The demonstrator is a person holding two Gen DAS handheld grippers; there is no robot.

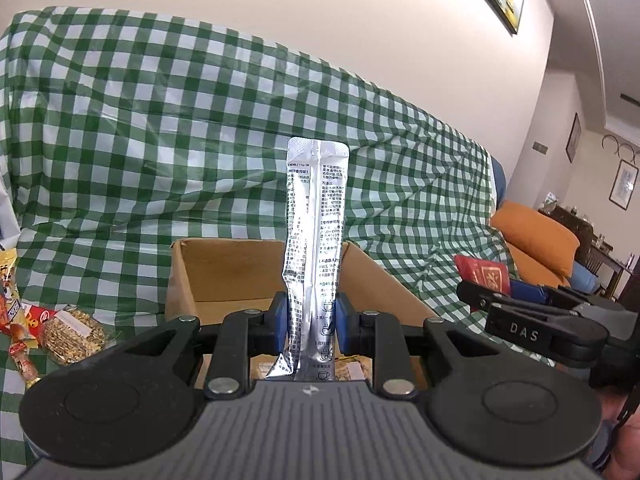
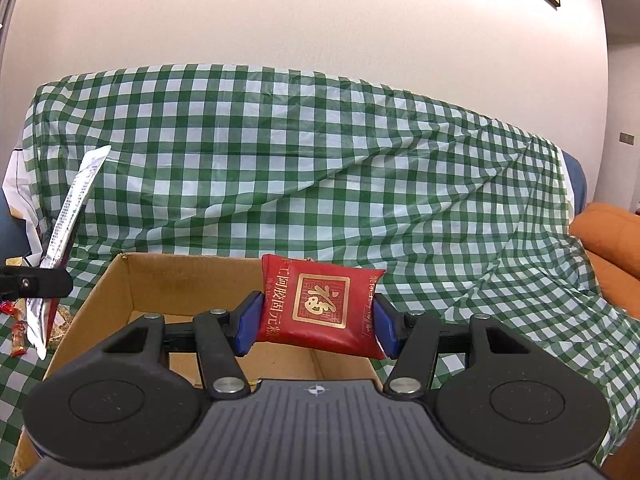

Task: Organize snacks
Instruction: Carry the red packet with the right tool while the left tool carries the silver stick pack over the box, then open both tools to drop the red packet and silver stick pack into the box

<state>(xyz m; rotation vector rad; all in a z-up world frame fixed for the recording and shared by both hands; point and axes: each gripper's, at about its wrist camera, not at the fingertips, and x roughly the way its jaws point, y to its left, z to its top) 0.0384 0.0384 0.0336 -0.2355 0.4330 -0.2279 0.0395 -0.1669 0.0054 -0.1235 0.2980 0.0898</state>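
Gripper-wise I have both hands loaded at once, so I judge the step in hand to be the carry to the box, with the drop still to come. Spread over the sofa behind and over the surface the things lie on is the green checked cloth (image 2: 320,168), and on it, near me, stands the open cardboard box (image 2: 180,280), flaps up, its floor showing mostly bare from the right wrist view, though the left wrist view shows what may be a packet or two already lying low inside. My right gripper (image 2: 318,322) is pinching the red pillow-shaped snack packet (image 2: 320,304) across its width, blue pads pressed on both side edges, and it hangs over the box's right half, near the far wall. My left gripper (image 1: 310,320) is clamped on the tall silver stick sachet (image 1: 316,240) low down, so most of the sachet stands upright above the pads, over the box's near side. Left of the box, loose on the cloth, lie the remaining snacks (image 1: 68,332), a cereal bar and some red and orange wrappers. Next, I think, each packet wants lowering inside the walls before I part the pads, and the tall sachet should be tipped flat first, or it could lean out over the rim.
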